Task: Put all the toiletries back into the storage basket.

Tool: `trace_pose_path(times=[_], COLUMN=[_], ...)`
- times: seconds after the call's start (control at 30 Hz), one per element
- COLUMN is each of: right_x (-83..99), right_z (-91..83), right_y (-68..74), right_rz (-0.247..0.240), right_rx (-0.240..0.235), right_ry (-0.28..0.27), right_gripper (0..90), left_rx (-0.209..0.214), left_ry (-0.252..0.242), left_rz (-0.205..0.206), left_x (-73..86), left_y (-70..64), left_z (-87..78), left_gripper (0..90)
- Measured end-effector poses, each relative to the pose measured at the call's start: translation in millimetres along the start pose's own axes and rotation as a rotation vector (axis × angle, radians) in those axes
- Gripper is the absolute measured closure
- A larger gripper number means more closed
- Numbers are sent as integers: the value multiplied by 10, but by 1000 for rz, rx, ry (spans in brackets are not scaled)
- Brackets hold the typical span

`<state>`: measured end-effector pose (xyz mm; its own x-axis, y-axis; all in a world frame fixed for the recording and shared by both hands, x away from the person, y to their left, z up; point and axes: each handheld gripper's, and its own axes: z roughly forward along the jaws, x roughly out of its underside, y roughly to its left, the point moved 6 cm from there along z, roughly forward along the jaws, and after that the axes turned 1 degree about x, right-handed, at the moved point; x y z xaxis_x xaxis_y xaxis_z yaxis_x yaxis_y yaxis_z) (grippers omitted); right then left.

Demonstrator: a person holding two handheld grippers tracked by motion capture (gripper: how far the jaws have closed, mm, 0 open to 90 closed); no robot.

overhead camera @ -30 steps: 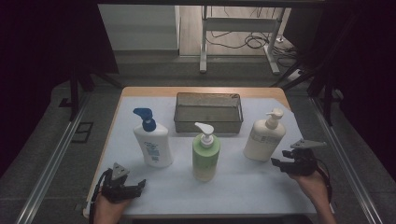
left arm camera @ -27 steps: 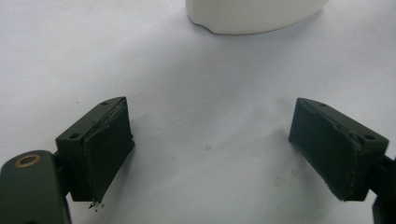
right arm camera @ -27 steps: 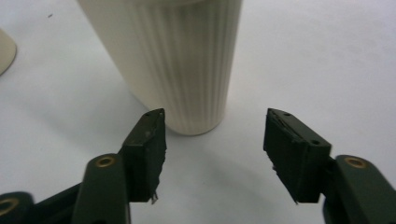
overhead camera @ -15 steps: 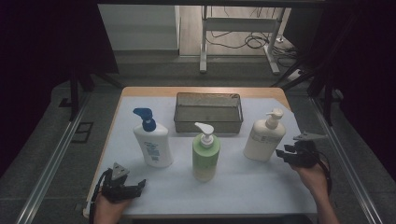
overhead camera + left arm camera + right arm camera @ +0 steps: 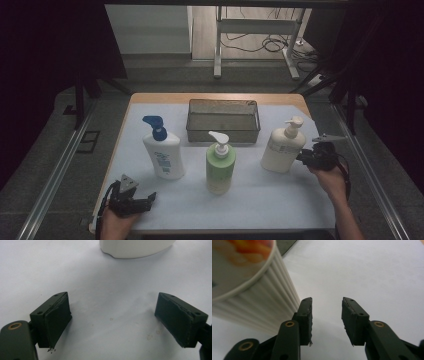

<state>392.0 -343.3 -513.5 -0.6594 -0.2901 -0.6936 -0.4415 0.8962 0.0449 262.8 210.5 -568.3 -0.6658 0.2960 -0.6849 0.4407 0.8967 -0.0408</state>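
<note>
The right gripper (image 5: 306,157), fingers narrowly parted and empty, sat beside the cream pump bottle (image 5: 283,147); smooth and probably heavy, best gripped around its ribbed body.

Cream pump bottle (image 5: 282,150): plastic, smooth, slight sheen; in the right gripper view its side (image 5: 262,300) is finely ribbed, with a glossy printed label above.
Right claw (image 5: 303,158): black matt plastic; pads (image 5: 307,315) rough, frayed at the edges; brass-coloured rivets at the pivots.
Left claw (image 5: 150,198): same matt black plastic, pads (image 5: 58,320) worn and crumbling at the lower corner.
Desk (image 5: 280,200): covered in a white matt sheet, smooth, faintly stained near the left claw; bare wood along the far edge.
Green pump bottle (image 5: 220,167): smooth plastic.
White bottle with blue pump (image 5: 164,156): smooth plastic.
Basket (image 5: 223,131): dull grey metal mesh.
</note>
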Motion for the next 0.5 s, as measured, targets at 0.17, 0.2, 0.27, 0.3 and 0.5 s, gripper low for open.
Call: trace_pose_path(times=[0.17,0.2,0.27,0.3,0.5], right_x=[-10,-12,-13,-16,-20], right_z=[63,71,98,117,211], right_y=[-8,-9,-2,-3,25], right_rz=[-4,-6,-10,-14,-14], right_rx=[-31,-34,-44,-51,-99], right_ry=[0,-1,8,6,9], right_gripper=[759,781,835,856,888], left_rx=[0,0,0,0,1], left_ry=[0,0,0,0,0], left_rz=[0,0,0,0,0], left_x=[0,0,0,0,0], left_y=[0,0,0,0,0], left_z=[0,0,0,0,0], left_gripper=[127,127,127,127,127])
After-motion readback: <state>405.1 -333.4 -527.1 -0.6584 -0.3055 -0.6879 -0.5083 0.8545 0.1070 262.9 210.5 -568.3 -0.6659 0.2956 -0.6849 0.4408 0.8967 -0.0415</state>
